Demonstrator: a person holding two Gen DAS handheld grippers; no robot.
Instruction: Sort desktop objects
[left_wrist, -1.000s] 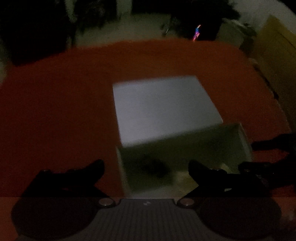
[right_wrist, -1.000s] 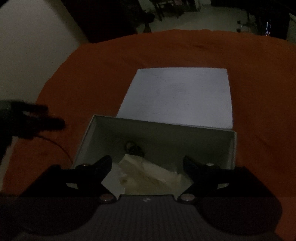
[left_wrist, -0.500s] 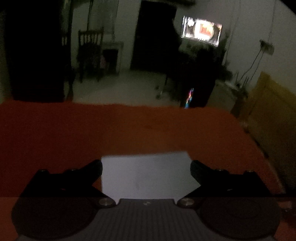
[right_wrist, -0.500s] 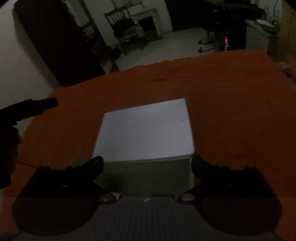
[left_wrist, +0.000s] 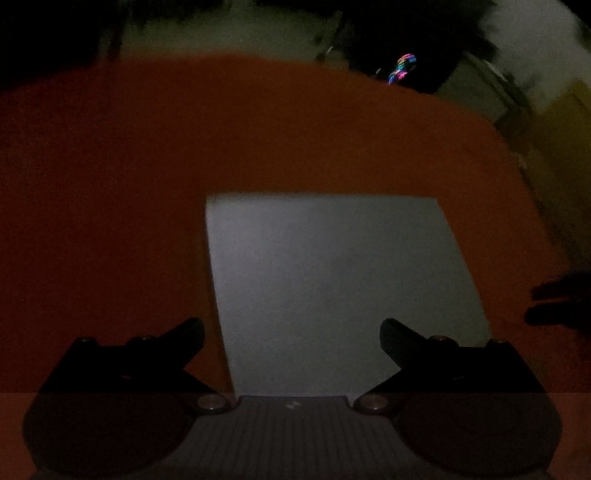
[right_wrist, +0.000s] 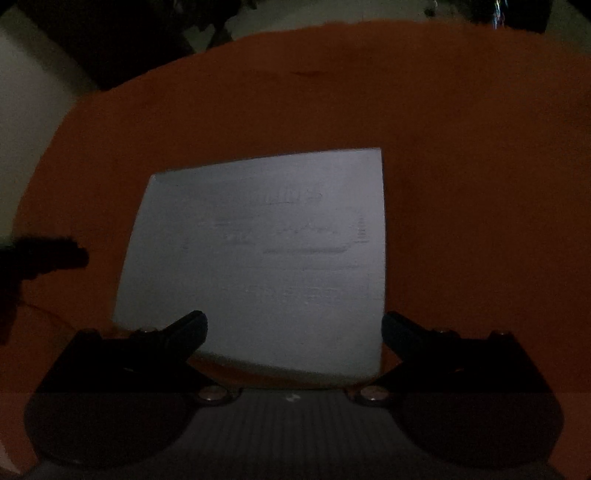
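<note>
Two grippers hang over one white box (right_wrist: 255, 258) that lies flat on the orange cloth (right_wrist: 461, 166). The right gripper (right_wrist: 293, 332) stands fully released, with nothing between its fingers; the box lies directly ahead of it and below, with the near edge of the box close under the fingertips. The box spans almost the full gap between the fingers, so any grasp across it depends on centring first. The left gripper (left_wrist: 291, 339) is likewise spread wide and empty, with the box (left_wrist: 343, 288) ahead and slightly to the right of its midline. Relative to the box, the left gripper's dark tip appears beyond the left edge in the right view, and the right gripper's tip beyond the right edge in the left view. Lighting is poor; the box top appears closed, possibly with faint print, but this cannot be confirmed. Neither gripper touches the box.
</note>
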